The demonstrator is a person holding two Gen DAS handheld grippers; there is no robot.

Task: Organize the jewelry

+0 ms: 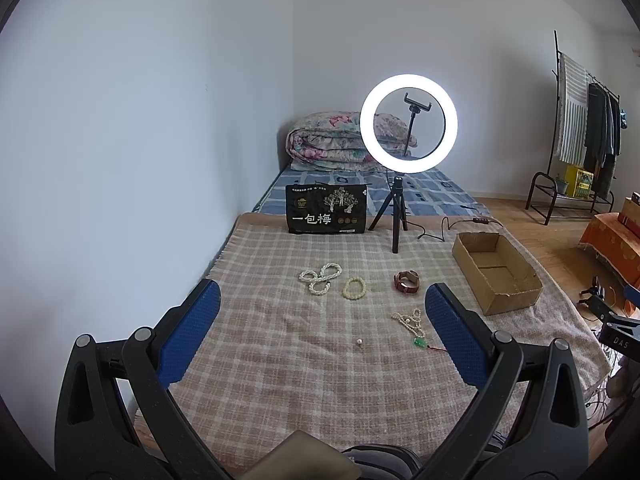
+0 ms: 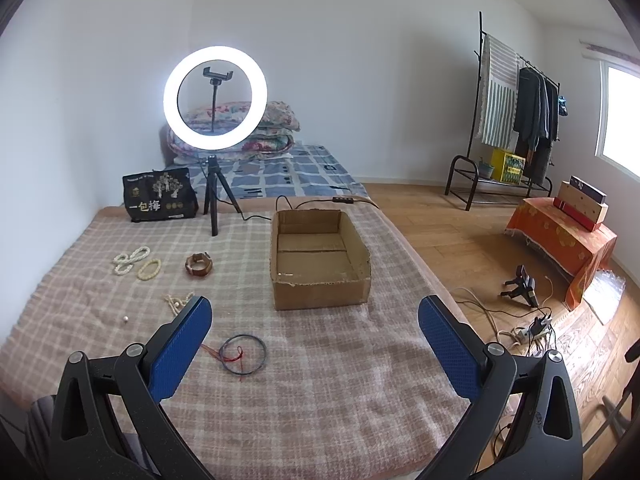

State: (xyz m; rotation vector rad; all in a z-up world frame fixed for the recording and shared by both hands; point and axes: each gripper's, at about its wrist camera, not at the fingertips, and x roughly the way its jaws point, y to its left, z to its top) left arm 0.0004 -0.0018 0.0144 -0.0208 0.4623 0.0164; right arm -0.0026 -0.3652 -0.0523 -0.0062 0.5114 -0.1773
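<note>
Both empty and spread wide: left gripper (image 1: 322,304), right gripper (image 2: 315,316). Nothing collected yet. Dark bangle (image 2: 242,354) nearest on the blanket (image 2: 332,400); cardboard box (image 2: 320,284) just beyond, empty. Next probably: close on the bangle, carry to the box.

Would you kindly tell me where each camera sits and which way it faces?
Left wrist: on the left hand-held gripper, above the near bed edge, facing the pearl bracelets and ring light; its own blue fingers show, spread open.
Right wrist: on the right hand-held gripper, further right, facing the cardboard box and dark bangle; its fingers show, open.
Shared: box, ring light, bracelets, brown watch, plaid blanket.
</note>
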